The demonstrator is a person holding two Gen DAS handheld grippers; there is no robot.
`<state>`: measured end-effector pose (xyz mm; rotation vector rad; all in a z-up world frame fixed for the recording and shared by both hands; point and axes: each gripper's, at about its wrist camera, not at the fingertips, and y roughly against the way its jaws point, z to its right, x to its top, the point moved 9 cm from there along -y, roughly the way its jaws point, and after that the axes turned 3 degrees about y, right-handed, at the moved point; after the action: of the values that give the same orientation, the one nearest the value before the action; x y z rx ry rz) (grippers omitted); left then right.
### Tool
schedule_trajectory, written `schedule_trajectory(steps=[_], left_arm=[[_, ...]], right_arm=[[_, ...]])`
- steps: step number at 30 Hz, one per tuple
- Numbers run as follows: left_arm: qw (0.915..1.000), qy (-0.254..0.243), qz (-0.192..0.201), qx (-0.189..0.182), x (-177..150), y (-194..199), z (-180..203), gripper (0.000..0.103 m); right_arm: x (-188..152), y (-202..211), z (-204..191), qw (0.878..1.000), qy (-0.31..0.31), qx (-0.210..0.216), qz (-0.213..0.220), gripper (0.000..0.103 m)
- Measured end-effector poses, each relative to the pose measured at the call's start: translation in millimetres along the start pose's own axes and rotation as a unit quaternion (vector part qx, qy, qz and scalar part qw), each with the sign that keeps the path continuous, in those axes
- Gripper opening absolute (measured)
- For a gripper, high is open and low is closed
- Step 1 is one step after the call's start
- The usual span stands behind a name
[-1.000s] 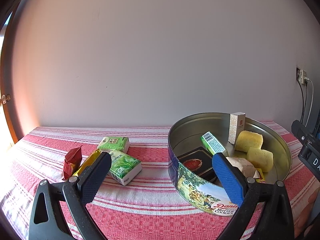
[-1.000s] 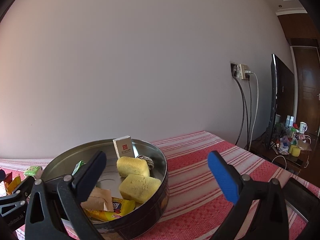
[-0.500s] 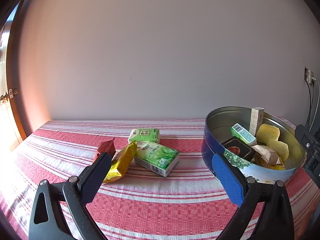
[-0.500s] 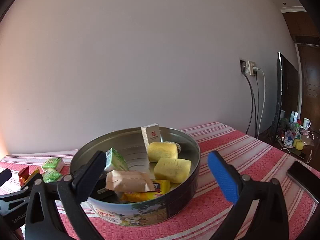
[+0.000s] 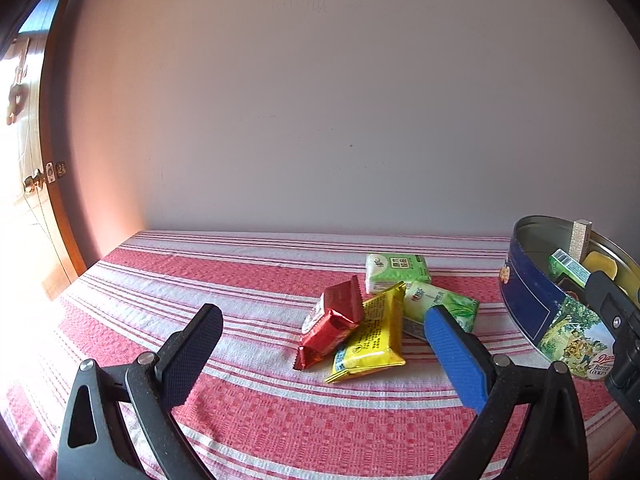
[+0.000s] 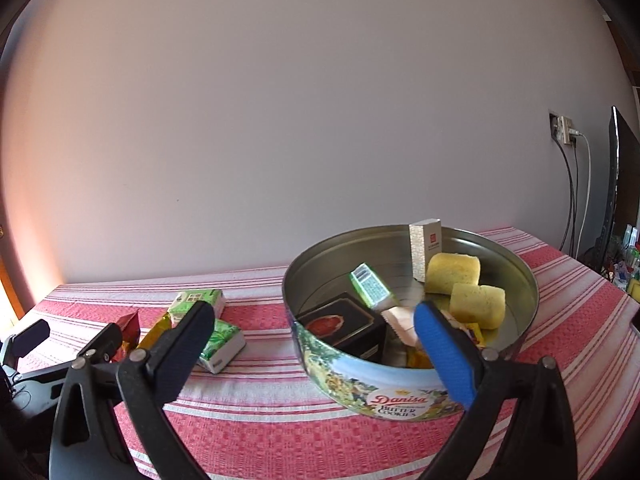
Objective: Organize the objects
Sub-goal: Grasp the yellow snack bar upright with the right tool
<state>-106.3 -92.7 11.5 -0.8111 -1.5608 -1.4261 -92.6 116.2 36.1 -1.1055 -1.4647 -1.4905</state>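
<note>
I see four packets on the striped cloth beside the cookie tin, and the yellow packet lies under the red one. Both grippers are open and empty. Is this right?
Not quite: the left wrist view shows the red packet lying beside the yellow packet, not on top of it. The rest holds: four packets on the cloth beside the cookie tin, with the left gripper and right gripper open and empty.

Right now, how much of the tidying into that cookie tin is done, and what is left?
Partly done. The cookie tin already holds two yellow cakes, a black box, a small white box and some wrapped snacks. Nothing is in hand: the left hand-held gripper and right hand-held gripper are both open and empty. Left on the tablecloth: a red packet, a yellow packet and two green packs.
</note>
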Motion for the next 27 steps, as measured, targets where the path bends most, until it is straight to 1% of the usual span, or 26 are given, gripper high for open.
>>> schedule_trajectory(steps=[2, 4, 8, 10, 12, 15, 17, 19, 22, 24, 26, 27], left_arm=[[0.9999, 0.000, -0.009, 0.010, 0, -8, -17, 0.102], [0.9995, 0.006, -0.018, 0.026, 0, -17, -37, 0.102], [0.9981, 0.019, -0.031, 0.050, 2, -30, -71, 0.102], [0.9975, 0.019, -0.035, 0.058, 3, -34, -83, 0.102], [0.9970, 0.020, -0.040, 0.064, 3, -39, -94, 0.102], [0.9961, 0.020, -0.047, 0.072, 3, -43, -102, 0.102], [0.9952, 0.018, -0.053, 0.080, 1, -45, -106, 0.102], [0.9946, 0.024, -0.061, 0.081, 0, -46, -110, 0.102], [0.9940, 0.034, -0.068, 0.078, 1, -48, -116, 0.102], [0.9938, 0.034, -0.070, 0.079, 1, -49, -118, 0.102], [0.9942, 0.033, -0.067, 0.078, 3, -48, -118, 0.102], [0.9944, 0.031, -0.064, 0.078, 4, -48, -118, 0.102]], right_arm=[[-3, -5, -15, 1.000, 0.002, 0.016, -0.012, 0.096], [-7, -11, -29, 0.999, 0.004, 0.032, -0.027, 0.090], [-18, -25, -57, 0.995, -0.003, 0.071, -0.068, 0.082], [-24, -32, -71, 0.992, -0.006, 0.090, -0.092, 0.074], [-31, -39, -87, 0.987, -0.005, 0.109, -0.115, 0.073], [-40, -48, -109, 0.980, -0.005, 0.137, -0.143, 0.070], [-44, -54, -120, 0.977, 0.002, 0.146, -0.158, 0.069], [-50, -62, -128, 0.972, 0.007, 0.150, -0.178, 0.061], [-61, -77, -135, 0.963, -0.002, 0.158, -0.217, 0.057], [-66, -85, -139, 0.957, -0.015, 0.168, -0.235, 0.056], [-69, -91, -146, 0.954, -0.015, 0.175, -0.245, 0.052], [-70, -95, -149, 0.952, -0.014, 0.178, -0.250, 0.046]])
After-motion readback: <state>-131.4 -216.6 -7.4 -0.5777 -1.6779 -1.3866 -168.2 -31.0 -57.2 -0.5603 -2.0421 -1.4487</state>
